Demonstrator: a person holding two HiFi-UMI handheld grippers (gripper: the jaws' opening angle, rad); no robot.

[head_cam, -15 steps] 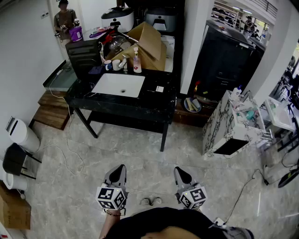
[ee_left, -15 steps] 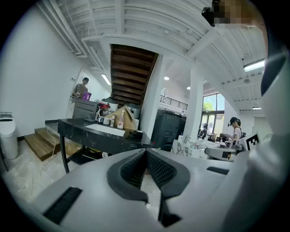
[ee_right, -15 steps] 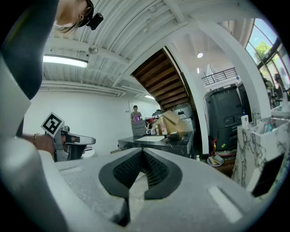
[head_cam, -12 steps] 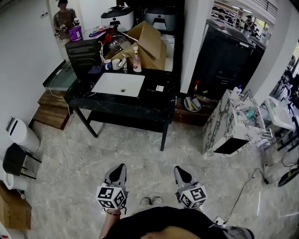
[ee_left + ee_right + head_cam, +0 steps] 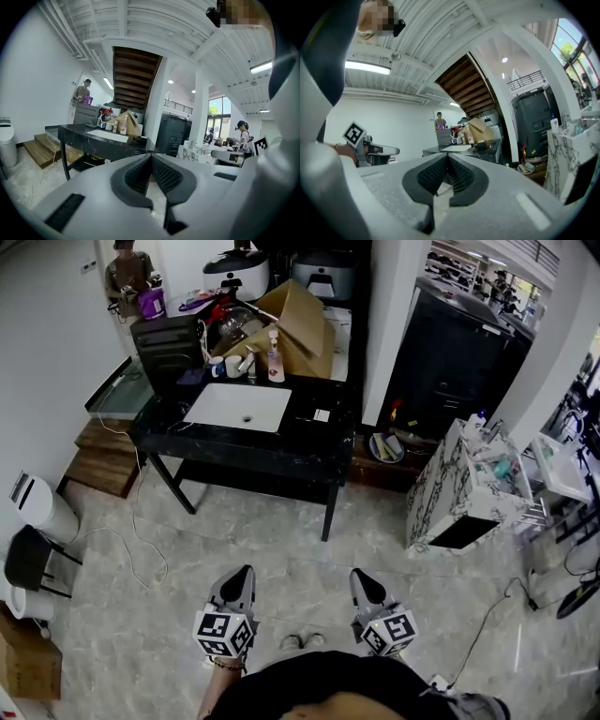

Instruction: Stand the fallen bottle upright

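A black table [image 5: 281, 451] with a white sink [image 5: 239, 409] stands across the room in the head view. At its back edge a pump bottle [image 5: 275, 364] stands upright. A small pale bottle [image 5: 247, 362] beside it looks slanted, too small to tell more. Both grippers hang low near my body, far from the table. The left gripper [image 5: 246, 574] is shut and holds nothing; its pads meet at the tip in the left gripper view [image 5: 151, 155]. The right gripper [image 5: 359, 576] is also shut and empty, as the right gripper view [image 5: 447, 157] shows.
A cardboard box [image 5: 298, 322] and cups crowd the table's back. To the right stand a marble-patterned cabinet [image 5: 464, 491] and a black cabinet [image 5: 450, 357]. At the left are wooden steps [image 5: 105, 460], a white bin [image 5: 42, 510], a black stool [image 5: 28, 563] and a floor cable [image 5: 136, 540]. A person [image 5: 129, 273] stands at the far back.
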